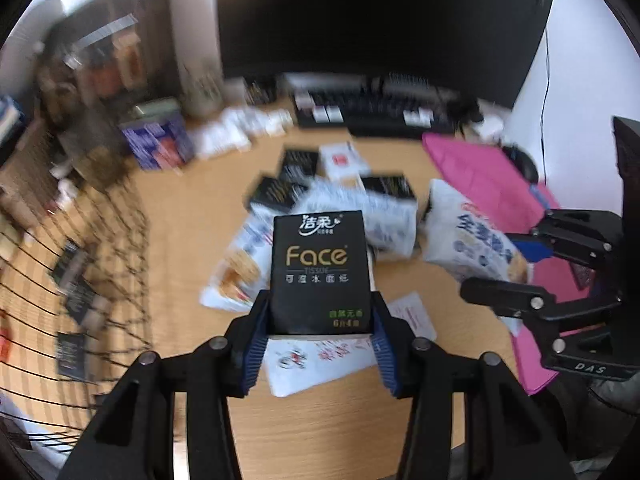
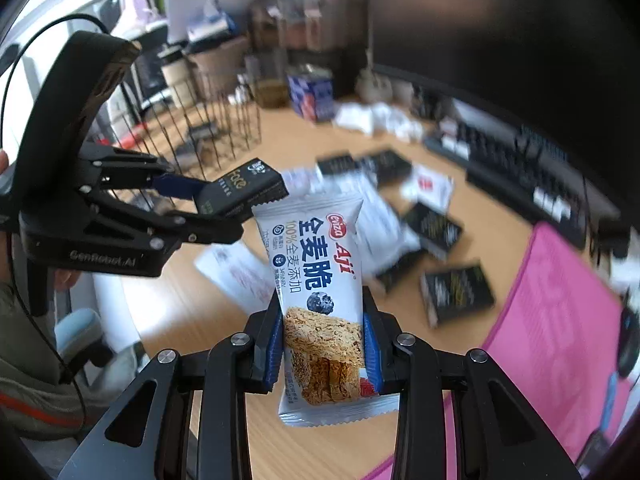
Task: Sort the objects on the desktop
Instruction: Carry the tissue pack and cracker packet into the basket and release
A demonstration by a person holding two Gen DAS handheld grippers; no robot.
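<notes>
Left wrist view: left tool [image 1: 320, 320] clamps black tissue pack [image 1: 319, 272], raised above the bench [image 1: 328, 420]. Right tool [image 2: 324, 344] grips white snack bar [image 2: 320, 292], also lifted clear of the bench.

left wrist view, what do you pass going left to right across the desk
wire basket → blue box → black tissue pack in the left hand-held gripper → snack bag in the right hand-held gripper → pink mat
</notes>
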